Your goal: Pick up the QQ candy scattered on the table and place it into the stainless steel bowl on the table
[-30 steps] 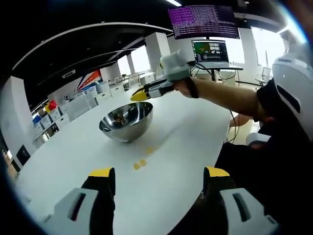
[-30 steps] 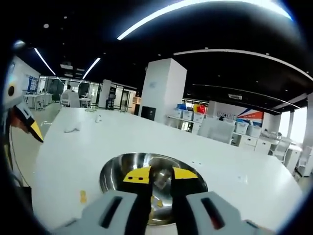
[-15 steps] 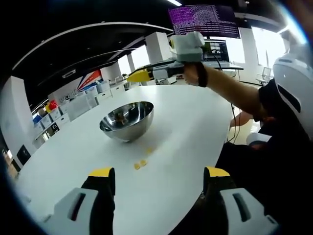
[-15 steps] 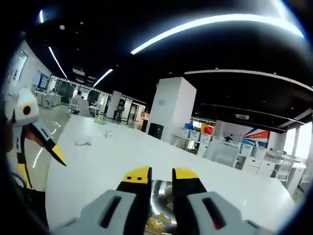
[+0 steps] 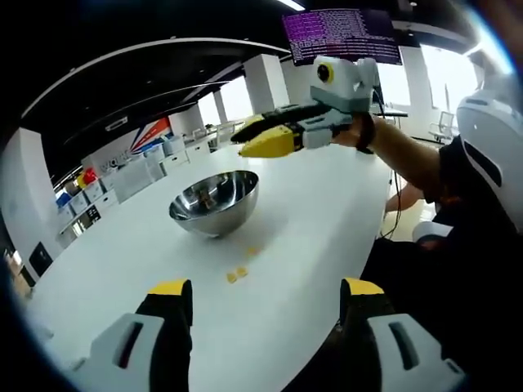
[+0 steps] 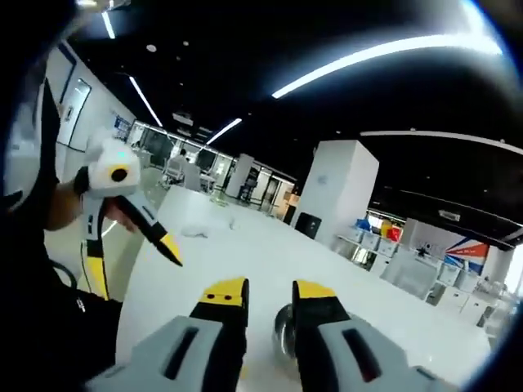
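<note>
Steel bowl (image 5: 214, 202) upright mid-table, candies (image 5: 237, 273) w/ bare table around; left gripper (image 5: 265, 296) jaws apart, right gripper (image 6: 264, 291) nrly together, empty.

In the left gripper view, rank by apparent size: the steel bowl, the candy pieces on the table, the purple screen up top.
1. Purple screen, slightly wider than the bowl, though farther away.
2. Steel bowl, close to it.
3. Candy pieces, clearly smallest.

My left gripper (image 5: 260, 300) sits low over the near table (image 5: 310, 212) edge. Ahead lie two candies (image 5: 236, 273) on the table; beyond them stands the bowl (image 5: 214, 202). My right gripper (image 5: 265, 139) hangs above, right of the bowl.
</note>
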The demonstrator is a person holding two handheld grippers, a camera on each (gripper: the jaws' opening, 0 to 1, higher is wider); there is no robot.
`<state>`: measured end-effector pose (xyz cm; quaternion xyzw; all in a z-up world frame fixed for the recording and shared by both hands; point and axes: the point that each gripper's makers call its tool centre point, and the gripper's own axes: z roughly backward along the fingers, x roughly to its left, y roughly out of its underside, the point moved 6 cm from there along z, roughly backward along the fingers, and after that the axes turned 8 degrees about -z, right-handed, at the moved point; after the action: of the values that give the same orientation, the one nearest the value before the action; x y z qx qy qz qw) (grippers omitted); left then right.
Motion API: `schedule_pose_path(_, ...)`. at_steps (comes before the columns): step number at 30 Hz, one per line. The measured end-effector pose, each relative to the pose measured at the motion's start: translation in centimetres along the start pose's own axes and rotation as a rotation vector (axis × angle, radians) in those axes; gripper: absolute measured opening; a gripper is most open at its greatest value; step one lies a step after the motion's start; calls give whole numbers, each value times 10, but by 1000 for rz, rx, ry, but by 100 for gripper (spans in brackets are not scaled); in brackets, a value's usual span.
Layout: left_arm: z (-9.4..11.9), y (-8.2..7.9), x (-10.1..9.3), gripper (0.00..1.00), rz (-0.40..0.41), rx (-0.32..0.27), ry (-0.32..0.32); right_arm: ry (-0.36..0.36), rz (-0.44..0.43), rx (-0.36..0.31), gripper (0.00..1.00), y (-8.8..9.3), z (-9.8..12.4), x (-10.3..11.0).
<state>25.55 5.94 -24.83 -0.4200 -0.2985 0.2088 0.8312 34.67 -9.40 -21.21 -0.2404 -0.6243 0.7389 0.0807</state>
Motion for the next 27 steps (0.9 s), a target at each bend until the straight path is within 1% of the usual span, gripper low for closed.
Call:
schedule_pose_path(1,0,0,0,73,-1,-1,1,-6,-31,18,17,6,-2,2)
schedule_pose_path(2,0,0,0,73,1,-1,1,-17,-68,50,14,17,-4,5)
schedule_pose_path(4,1,0,0,73,2,2,-2,-25,-139,117,12,41,-10,8)
schedule_pose_path(5,1,0,0,73,1,2,-3,-16,-154,135,12,51,-13,7)
schedule_pose_path(8,2,-1,-1,73,2,-1,0,-18,-195,196,11,80,-20,8)
schedule_pose_path(11,2,0,-1,73,0,3,-2,-24,-212,230,11,102,-27,10)
schedule_pose_path(12,1,0,-1,73,0,5,-1,-16,-216,258,11,110,-29,9)
schedule_pose_path(13,1,1,-2,73,1,6,-1,-5,-206,268,11,115,-31,8)
schedule_pose_path(16,0,0,-2,73,5,4,2,28,-188,266,11,123,-35,4)
schedule_pose_path(21,-3,2,-2,73,8,8,4,38,-210,248,11,125,-42,2)
schedule_pose_path(24,-3,1,-1,73,9,5,4,46,-211,256,11,129,-45,-1)
schedule_pose_path(27,-4,1,-1,73,9,5,6,39,-243,273,11,135,-47,-2)
